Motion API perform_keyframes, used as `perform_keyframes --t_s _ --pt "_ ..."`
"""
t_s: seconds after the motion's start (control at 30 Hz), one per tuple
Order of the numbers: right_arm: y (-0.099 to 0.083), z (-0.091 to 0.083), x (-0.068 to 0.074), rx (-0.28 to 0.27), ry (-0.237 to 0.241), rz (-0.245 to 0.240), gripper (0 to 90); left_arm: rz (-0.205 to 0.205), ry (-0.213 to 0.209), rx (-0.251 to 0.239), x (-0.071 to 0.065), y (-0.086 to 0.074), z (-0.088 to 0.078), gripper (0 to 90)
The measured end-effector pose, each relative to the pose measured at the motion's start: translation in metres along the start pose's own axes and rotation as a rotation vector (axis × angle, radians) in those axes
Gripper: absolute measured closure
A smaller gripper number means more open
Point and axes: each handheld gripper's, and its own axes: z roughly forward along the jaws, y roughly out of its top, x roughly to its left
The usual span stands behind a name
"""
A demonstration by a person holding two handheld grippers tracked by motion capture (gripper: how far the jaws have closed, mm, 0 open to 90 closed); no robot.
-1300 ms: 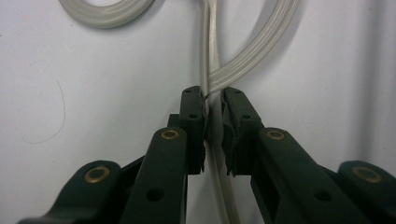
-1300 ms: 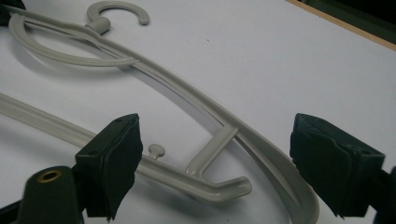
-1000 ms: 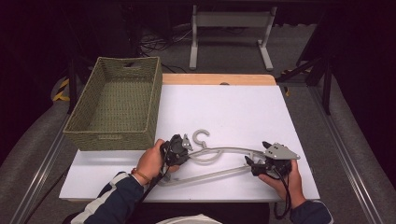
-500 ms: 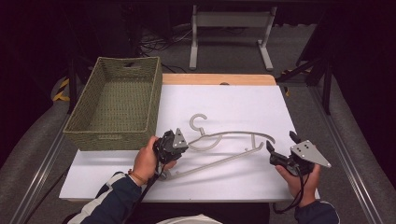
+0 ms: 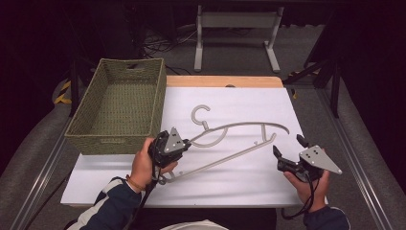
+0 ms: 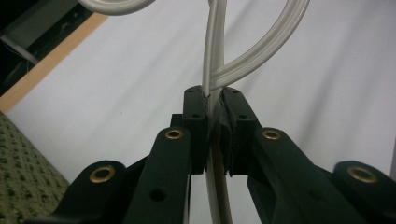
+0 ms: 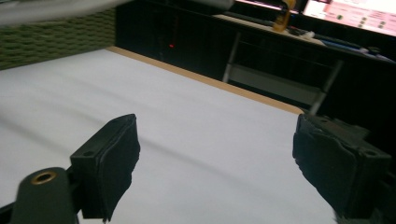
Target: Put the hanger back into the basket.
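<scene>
A: Nearest the person, where was the hanger (image 5: 225,143)?

B: On the white desk (image 5: 239,187), just right of the woven basket (image 5: 117,108). The left hand-held gripper (image 5: 184,143) was clamped tight on its near end; the right hand-held gripper (image 5: 286,151) hung just beside its far tip, jaws wide apart, holding nothing.

A: How far along?

B: Early, I'd judge: the hanger was gripped by one hand-held gripper only and lay outside the basket, so moving it remained. Farther off, the basket sat empty.
</scene>
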Motion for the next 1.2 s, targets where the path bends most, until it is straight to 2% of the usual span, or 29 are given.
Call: perform_keyframes --t_s 0.07,0.13,0.2,0.23,0.27,0.3,0.37,0.47,0.67,0.87,1.03,1.13,1.2 --pt "0.000 0.002 0.005 -0.001 0.054 -0.018 13.2 -0.010 0.011 -0.024 0.003 0.000 -0.006 82.0" --pt "-0.002 0.006 0.012 0.021 0.087 -0.040 12.0 -0.021 0.009 -0.036 0.005 0.001 -0.010 82.0" --pt "-0.004 0.011 0.020 0.045 0.119 -0.056 11.0 -0.015 0.021 -0.044 0.007 0.001 -0.013 82.0" --pt "-0.004 0.011 0.020 0.045 0.119 -0.056 11.0 -0.017 0.035 -0.055 0.007 0.001 -0.016 82.0" --pt "-0.005 0.016 0.028 0.070 0.152 -0.075 10.6 -0.018 0.036 -0.063 0.008 0.001 -0.018 82.0" --pt "-0.006 0.017 0.029 0.074 0.159 -0.084 10.5 -0.023 0.043 -0.087 0.009 0.001 -0.021 82.0" --pt "-0.006 0.018 0.033 0.080 0.173 -0.102 10.2 -0.022 0.050 -0.095 0.009 0.002 -0.022 82.0" --pt "-0.006 0.019 0.035 0.081 0.178 -0.107 10.2 -0.029 0.058 -0.129 0.011 0.002 -0.027 82.0" --pt "-0.008 0.020 0.037 0.090 0.184 -0.103 10.2 -0.049 0.069 -0.166 0.016 0.003 -0.031 82.0" --pt "-0.009 0.023 0.040 0.101 0.192 -0.123 10.2 -0.057 0.086 -0.199 0.021 0.008 -0.034 82.0" --pt "-0.008 0.022 0.038 0.102 0.185 -0.131 10.2 -0.086 0.113 -0.243 0.031 0.011 -0.041 82.0" --pt "-0.009 0.022 0.037 0.107 0.182 -0.124 10.2 -0.122 0.116 -0.282 0.038 0.012 -0.043 82.0" --pt "-0.009 0.021 0.036 0.107 0.180 -0.123 10.2 -0.131 0.120 -0.290 0.041 0.014 -0.044 82.0"
